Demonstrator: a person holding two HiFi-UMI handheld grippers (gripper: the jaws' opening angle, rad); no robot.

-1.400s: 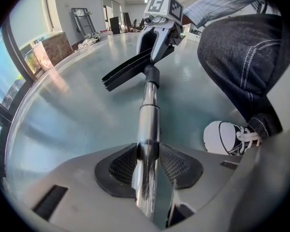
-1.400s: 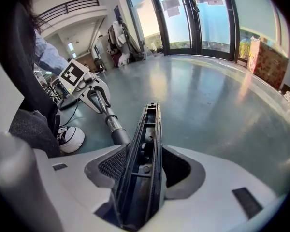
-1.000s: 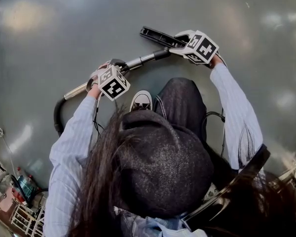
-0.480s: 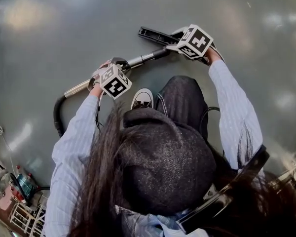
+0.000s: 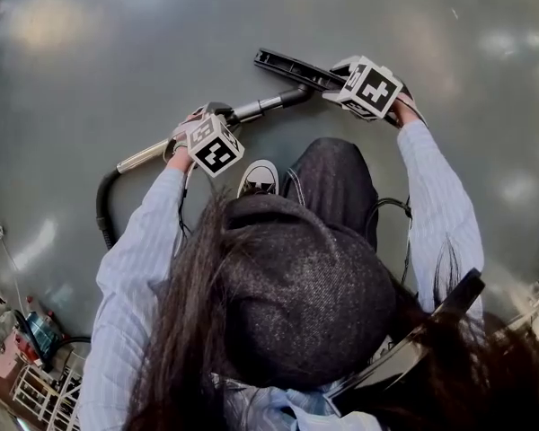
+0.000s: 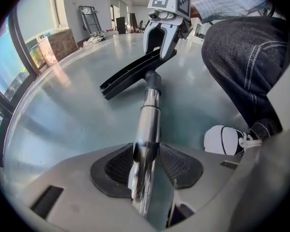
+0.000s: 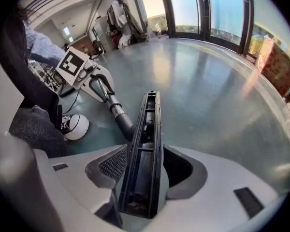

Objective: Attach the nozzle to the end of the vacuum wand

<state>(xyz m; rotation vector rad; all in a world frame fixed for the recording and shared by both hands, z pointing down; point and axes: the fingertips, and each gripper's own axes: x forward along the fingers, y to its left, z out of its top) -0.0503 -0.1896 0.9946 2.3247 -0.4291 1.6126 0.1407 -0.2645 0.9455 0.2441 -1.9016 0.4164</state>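
The vacuum wand (image 6: 147, 129) is bright polished metal, mirror-glossy, with a matt black plastic end collar. The nozzle (image 7: 144, 163) is dull black moulded plastic, ribbed inside. The floor (image 5: 117, 61) is smooth, grey-green and glossy. The trousers (image 6: 246, 47) are dark denim with pale stitching.

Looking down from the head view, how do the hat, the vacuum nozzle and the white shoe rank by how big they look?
Hat, largest, though nearest the camera.
Nozzle and white shoe look alike: nozzle longer, shoe wider; not ranked.
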